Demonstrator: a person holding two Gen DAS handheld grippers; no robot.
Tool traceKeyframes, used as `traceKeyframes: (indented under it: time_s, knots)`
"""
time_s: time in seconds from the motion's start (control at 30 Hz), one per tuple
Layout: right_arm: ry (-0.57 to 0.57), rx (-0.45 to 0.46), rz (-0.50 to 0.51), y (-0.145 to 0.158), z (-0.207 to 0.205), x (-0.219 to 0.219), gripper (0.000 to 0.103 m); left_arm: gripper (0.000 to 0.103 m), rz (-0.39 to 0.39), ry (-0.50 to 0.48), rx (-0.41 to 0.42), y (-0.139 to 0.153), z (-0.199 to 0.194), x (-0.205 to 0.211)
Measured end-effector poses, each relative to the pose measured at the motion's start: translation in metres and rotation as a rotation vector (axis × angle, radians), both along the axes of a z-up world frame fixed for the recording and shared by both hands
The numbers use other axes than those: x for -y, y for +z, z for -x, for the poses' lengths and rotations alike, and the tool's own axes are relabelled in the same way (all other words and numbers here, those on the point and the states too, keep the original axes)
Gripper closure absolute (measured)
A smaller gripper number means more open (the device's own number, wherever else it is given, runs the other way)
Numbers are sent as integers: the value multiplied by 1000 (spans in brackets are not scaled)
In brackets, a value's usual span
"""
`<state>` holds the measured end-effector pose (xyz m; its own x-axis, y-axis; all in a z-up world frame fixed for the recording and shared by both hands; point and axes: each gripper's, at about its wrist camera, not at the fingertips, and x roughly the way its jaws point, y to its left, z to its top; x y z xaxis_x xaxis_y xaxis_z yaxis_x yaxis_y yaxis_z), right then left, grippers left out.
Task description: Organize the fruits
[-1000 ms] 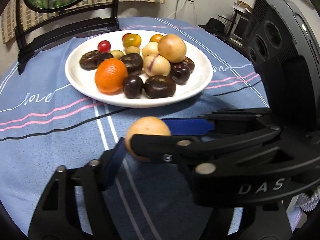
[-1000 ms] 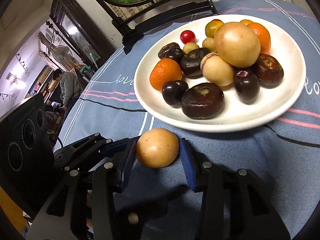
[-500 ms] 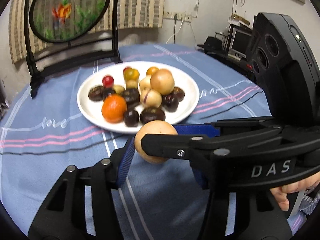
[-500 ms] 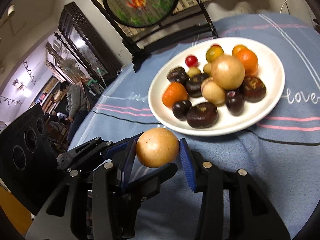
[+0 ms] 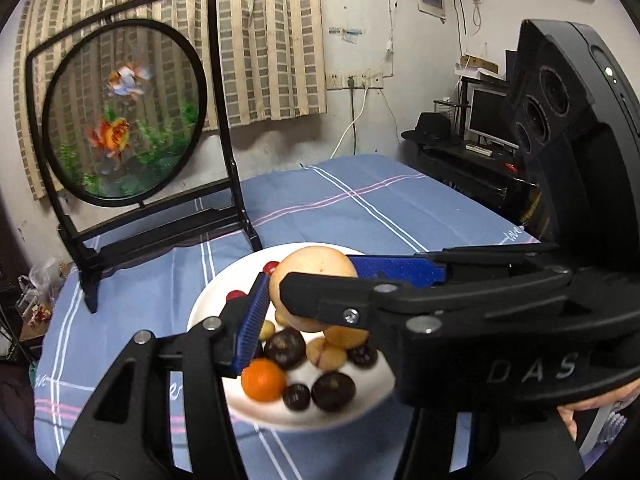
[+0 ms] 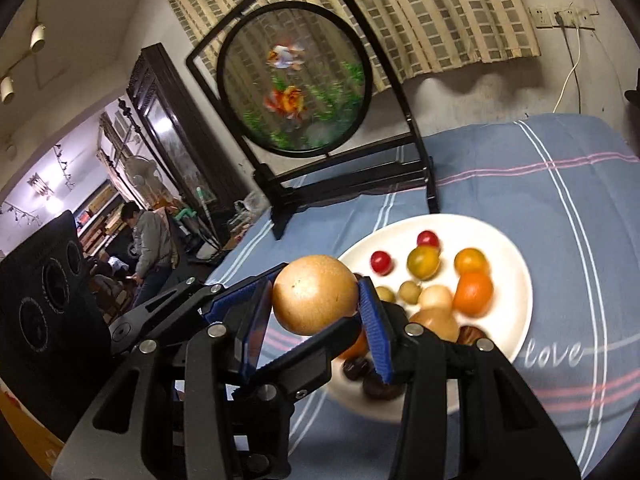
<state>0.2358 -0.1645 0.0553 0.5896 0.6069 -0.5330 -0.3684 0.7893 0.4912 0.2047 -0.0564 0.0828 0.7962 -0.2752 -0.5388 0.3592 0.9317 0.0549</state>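
Observation:
A round tan fruit (image 5: 316, 276) (image 6: 316, 292) hangs in the air over the near rim of a white plate (image 5: 208, 304) (image 6: 500, 248). My right gripper (image 6: 316, 308) is shut on it, a blue pad on each side. My left gripper (image 5: 312, 300) grips the same fruit: its left pad (image 5: 254, 316) presses the fruit's side, and its other finger is hidden behind the right gripper's black frame (image 5: 500, 340). The plate holds an orange (image 5: 263, 380) (image 6: 474, 294), dark round fruits (image 5: 333, 391), cherry tomatoes (image 6: 380, 262) and small yellow fruits.
A round fish-painted screen on a black stand (image 5: 124, 120) (image 6: 296, 80) stands at the back of the blue striped tablecloth (image 5: 360, 208). A desk with a monitor (image 5: 486, 120) is at the right. A person (image 6: 150, 236) stands in the far room.
Both grippers have risen together with the tan fruit, from the cloth in front of the plate to above its rim. The left jaws closed in on the fruit. Both views tipped upward.

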Motion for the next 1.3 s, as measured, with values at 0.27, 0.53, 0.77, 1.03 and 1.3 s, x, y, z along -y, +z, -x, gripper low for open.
traceKeyframes:
  time_s: [0.27, 0.53, 0.77, 1.03, 1.3]
  knots:
    - [-4, -149, 61, -73, -71, -10, 57, 50, 47, 29, -160, -72, -74, -15]
    - [9, -156, 147, -93, -93, -23, 42, 36, 69, 49, -196, -96, -91, -28]
    - [-45, -111, 172, -80, -88, -17, 38, 21, 99, 123, -168, -87, -86, -43]
    - [-90, -53, 76, -26, -43, 0, 38, 9, 53, 188, -37, -40, -22, -44]
    - [-126, 44, 6, 10, 53, 17, 26, 2, 16, 276, 76, -17, 84, -36]
